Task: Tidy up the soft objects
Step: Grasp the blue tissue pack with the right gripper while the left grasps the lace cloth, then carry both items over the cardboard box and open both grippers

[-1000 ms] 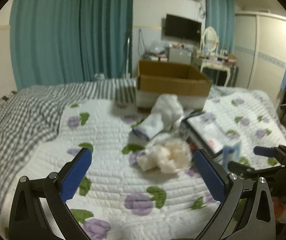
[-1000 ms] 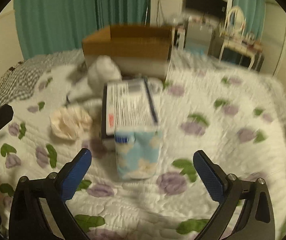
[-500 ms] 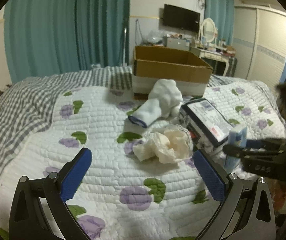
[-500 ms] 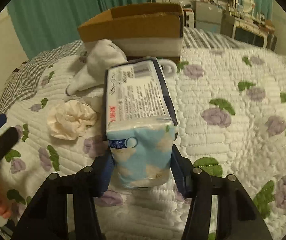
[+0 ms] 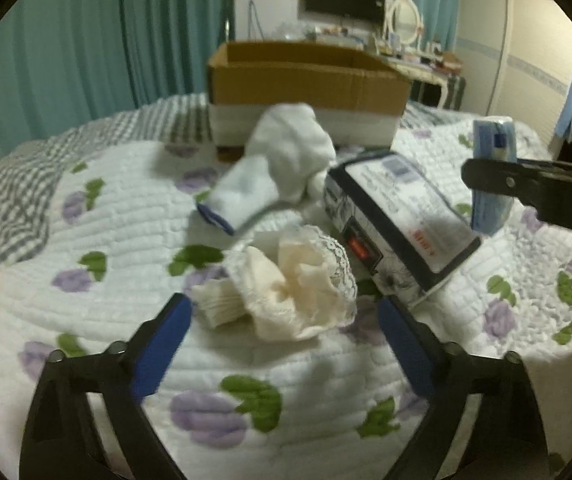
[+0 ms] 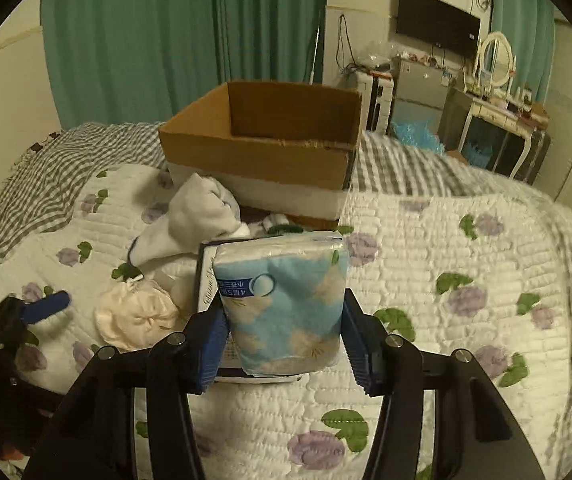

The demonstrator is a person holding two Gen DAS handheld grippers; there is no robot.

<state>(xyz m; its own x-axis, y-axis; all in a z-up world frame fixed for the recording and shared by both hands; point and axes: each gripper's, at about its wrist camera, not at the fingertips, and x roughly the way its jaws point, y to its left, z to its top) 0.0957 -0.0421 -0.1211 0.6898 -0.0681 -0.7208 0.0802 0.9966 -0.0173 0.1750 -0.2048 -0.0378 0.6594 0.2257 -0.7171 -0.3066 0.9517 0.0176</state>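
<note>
My right gripper is shut on a light-blue tissue pack and holds it above the bed; the pack also shows in the left wrist view. My left gripper is open, with a cream lace cloth lying just ahead between its fingers. A white sock lies behind it. A dark-edged packet lies flat to the right. An open cardboard box stands at the back on the bed.
The bed has a white floral quilt and a grey checked blanket at the left. Teal curtains, a wall TV and a dresser with a mirror stand behind the bed.
My right gripper has lifted the tissue pack off the dark-edged packet. My left gripper has moved forward to the cream lace cloth.
</note>
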